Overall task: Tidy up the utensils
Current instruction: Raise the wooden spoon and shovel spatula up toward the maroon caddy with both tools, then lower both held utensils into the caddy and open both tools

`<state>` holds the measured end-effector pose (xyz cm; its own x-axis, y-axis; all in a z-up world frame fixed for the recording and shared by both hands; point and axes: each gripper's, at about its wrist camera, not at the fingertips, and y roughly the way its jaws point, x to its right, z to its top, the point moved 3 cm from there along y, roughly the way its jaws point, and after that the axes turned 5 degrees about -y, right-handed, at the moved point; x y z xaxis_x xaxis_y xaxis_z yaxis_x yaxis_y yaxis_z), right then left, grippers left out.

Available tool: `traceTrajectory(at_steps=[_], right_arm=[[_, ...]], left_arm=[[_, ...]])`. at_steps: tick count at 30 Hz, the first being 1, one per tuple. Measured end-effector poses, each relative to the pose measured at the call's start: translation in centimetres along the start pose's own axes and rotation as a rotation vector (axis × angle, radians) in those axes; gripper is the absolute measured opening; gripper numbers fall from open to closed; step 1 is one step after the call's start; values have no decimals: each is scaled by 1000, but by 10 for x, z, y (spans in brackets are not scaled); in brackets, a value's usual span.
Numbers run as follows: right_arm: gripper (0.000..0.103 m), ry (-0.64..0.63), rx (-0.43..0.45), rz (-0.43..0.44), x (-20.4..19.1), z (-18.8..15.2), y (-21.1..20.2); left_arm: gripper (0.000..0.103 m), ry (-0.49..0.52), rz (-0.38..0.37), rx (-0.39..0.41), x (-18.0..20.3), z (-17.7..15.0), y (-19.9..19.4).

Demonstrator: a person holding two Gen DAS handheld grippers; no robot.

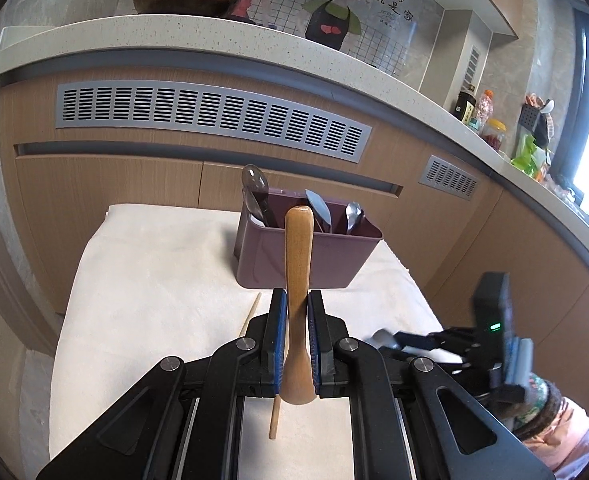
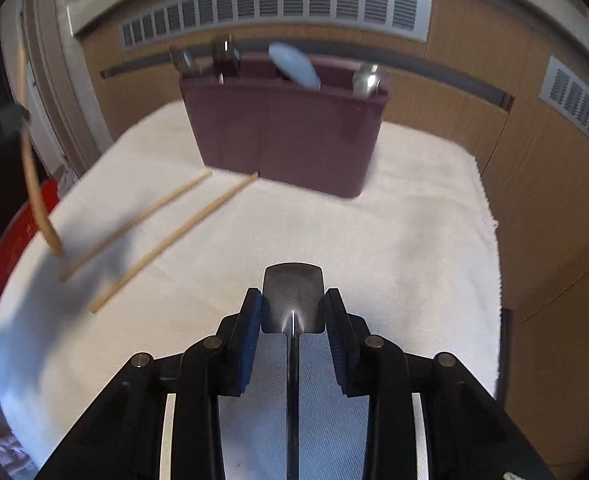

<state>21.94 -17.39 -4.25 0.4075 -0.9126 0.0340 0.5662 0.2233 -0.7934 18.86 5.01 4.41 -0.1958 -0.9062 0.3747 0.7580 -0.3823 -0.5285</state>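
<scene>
Wooden spoon [image 1: 297, 300] pinched tight in left gripper [image 1: 297, 344], standing up, held above white cloth [image 1: 142, 280]. Purple box [image 1: 294, 256] with spoons inside sits at back of cloth. Right gripper [image 2: 293, 320] squeezes dark metal utensil [image 2: 293, 300], wide flat end forward, kind hard to tell. Two chopsticks [image 2: 166, 232] lie on cloth, left of box.

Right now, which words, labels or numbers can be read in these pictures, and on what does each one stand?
"有你在的地方 就是家": on the cartoon wall panel behind the counter, top right; smaller print below it is too small to read.
Labels on the bottles at the counter's far end: too small to read.
Red box in the right wrist view: marks too blurred to read.
</scene>
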Motion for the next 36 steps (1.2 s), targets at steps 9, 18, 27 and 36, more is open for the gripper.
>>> traceTrajectory(at_steps=[9, 18, 27, 36], right_arm=[[29, 33, 334, -14, 12, 82, -98], [29, -38, 654, -104, 13, 204, -154], [29, -30, 633, -28, 21, 230, -86], [29, -5, 566, -10, 40, 224, -5]], left_arm=[[11, 65, -17, 84, 31, 45, -12], [11, 172, -27, 278, 68, 150, -10], [11, 158, -43, 214, 47, 170, 61], [11, 117, -42, 92, 17, 150, 138]])
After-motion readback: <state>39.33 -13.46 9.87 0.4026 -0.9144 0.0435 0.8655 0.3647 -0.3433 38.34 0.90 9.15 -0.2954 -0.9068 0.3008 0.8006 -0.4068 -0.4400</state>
